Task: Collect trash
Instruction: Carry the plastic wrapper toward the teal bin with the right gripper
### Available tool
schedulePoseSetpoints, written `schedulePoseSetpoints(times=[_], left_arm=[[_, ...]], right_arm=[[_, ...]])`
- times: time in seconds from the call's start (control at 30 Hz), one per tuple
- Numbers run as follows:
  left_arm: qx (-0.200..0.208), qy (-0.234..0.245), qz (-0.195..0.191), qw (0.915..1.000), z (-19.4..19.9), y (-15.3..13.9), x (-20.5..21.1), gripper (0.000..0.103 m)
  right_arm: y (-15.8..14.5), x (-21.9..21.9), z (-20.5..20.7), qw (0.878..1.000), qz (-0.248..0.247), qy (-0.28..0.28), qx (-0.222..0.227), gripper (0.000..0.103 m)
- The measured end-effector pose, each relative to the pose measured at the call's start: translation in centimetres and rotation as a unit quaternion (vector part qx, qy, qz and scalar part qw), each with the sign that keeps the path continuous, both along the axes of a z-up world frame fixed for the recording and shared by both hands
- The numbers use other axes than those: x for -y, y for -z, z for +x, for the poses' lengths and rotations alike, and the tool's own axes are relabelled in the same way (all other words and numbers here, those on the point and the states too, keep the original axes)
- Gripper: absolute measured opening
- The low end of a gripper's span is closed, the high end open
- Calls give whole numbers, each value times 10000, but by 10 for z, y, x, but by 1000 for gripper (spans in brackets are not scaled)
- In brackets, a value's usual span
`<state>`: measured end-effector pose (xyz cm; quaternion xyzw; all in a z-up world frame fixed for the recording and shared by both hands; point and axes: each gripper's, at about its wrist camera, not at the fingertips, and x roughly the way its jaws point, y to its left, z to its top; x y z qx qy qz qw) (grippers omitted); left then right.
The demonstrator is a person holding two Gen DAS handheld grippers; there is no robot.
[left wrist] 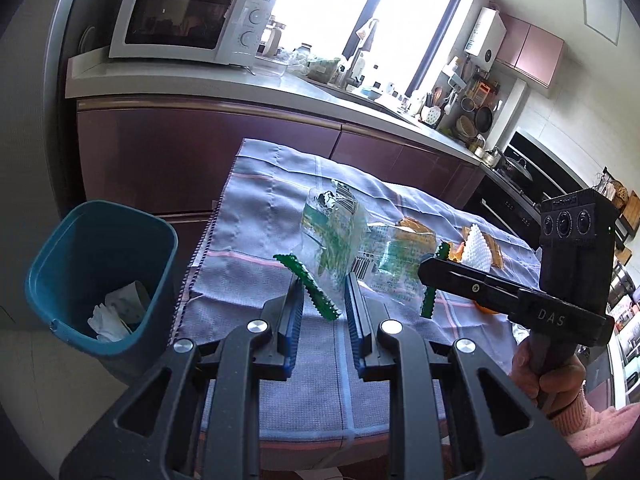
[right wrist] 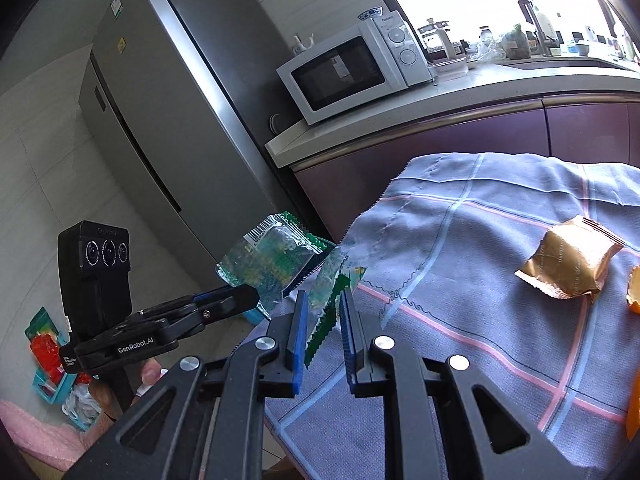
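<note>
fingers (left wrist: 294, 304): pinch wrapper (left wrist: 332, 236) | left only: bin (left wrist: 100, 276) | right only: fridge (right wrist: 160, 120)

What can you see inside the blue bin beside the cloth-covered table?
Inside the blue bin, crumpled white paper lies at the bottom. The bin's near wall covers part of the floor of the bin, so anything lying there cannot be seen.

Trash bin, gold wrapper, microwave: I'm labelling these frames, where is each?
Trash bin (left wrist: 60, 240): left wrist view, blue inner wall.
Gold wrapper (right wrist: 570, 266): right wrist view, middle of the packet.
Microwave (left wrist: 176, 20): left wrist view, dark door window.
</note>
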<state>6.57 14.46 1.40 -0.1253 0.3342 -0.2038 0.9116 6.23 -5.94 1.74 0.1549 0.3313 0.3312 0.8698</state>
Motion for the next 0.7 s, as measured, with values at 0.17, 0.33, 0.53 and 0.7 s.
schedulePoseSetpoints(times=[0.17,0.33,0.53,0.7], left_arm=[[14,-221,38,9997,-1,-1,-16,21],[3,-475,60,9989,-2,0,-37,21],[6,-738,108,9972,-2,2,-57,21],[-22,-937,131,9955,-2,5,-72,21]], right_arm=[[-1,-16,5,9998,-17,-183,4,15],[-3,-33,11,9993,-34,-360,8,15],[-3,-50,19,9985,-23,-542,-45,15],[-4,-64,26,9977,-31,-680,-78,15]])
